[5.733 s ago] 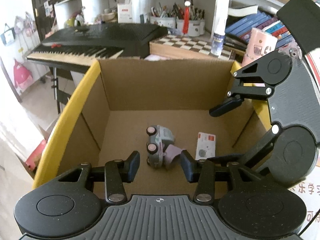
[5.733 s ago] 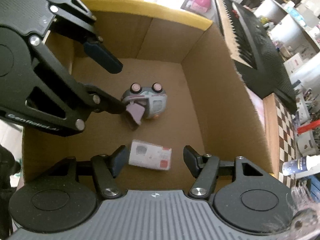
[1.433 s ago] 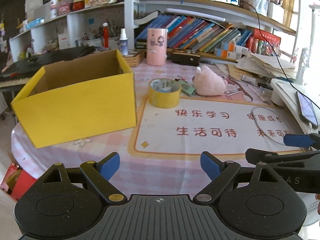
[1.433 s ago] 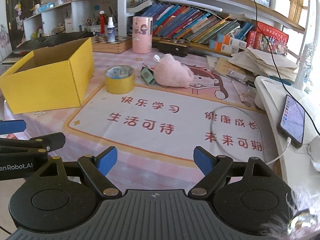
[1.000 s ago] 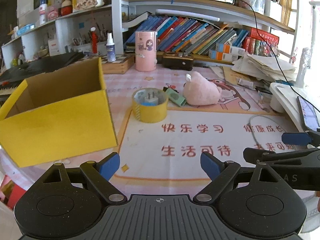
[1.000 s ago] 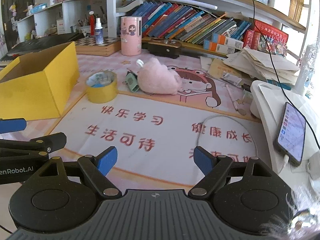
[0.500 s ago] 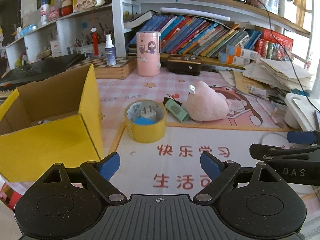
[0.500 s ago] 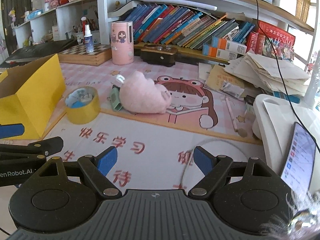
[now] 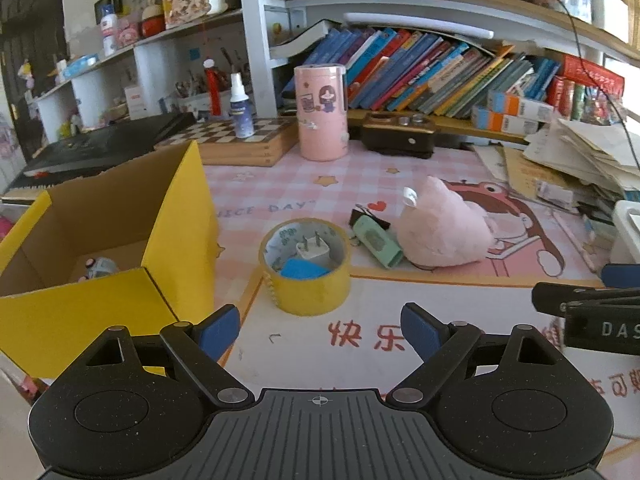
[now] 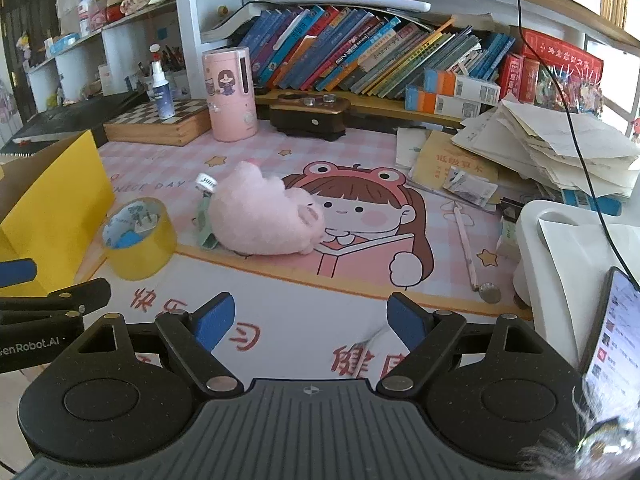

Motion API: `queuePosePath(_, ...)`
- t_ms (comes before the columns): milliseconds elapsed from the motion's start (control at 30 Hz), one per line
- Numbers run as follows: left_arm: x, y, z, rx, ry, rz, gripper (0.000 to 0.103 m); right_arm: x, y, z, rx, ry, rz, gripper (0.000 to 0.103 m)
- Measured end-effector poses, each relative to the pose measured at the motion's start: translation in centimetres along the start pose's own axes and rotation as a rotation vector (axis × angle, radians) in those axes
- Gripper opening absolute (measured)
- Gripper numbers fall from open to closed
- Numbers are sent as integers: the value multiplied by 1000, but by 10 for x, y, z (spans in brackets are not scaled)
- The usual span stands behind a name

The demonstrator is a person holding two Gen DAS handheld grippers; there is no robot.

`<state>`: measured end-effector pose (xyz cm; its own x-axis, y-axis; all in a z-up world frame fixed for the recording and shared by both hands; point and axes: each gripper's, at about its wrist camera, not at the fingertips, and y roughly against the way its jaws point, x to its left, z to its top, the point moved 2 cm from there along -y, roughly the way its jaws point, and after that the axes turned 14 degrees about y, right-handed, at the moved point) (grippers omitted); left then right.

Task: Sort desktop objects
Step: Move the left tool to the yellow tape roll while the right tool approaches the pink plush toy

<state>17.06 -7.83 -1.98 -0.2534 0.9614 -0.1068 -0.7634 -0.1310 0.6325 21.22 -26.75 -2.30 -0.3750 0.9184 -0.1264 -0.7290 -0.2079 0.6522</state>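
A yellow tape roll (image 9: 306, 268) stands on the desk mat with a white plug (image 9: 314, 251) and a blue item inside it; it also shows in the right wrist view (image 10: 138, 238). A green device (image 9: 378, 240) lies beside a pink plush toy (image 9: 440, 230), also seen in the right wrist view (image 10: 264, 216). The yellow cardboard box (image 9: 176, 216) at the left holds a toy car (image 9: 98, 268). My left gripper (image 9: 320, 330) is open and empty, just short of the tape roll. My right gripper (image 10: 308, 318) is open and empty, in front of the plush.
A pink canister (image 9: 322, 112), a chessboard box (image 9: 240, 140) with a spray bottle (image 9: 241, 106) and a dark box (image 9: 398, 136) stand at the back. Books fill the shelf (image 10: 360, 56). Paper piles (image 10: 560, 144), a white tray (image 10: 568, 240) and a phone (image 10: 612, 332) are at the right.
Both grippers have left the box, where they stood over the toy car and a card, pulled back, then moved forward toward the tape roll and plush. Both stay open.
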Motion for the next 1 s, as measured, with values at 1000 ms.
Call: queuePosePath(1000, -14, -103, 27, 82, 18, 184, 89, -22, -31, 17, -34, 49, 59, 83)
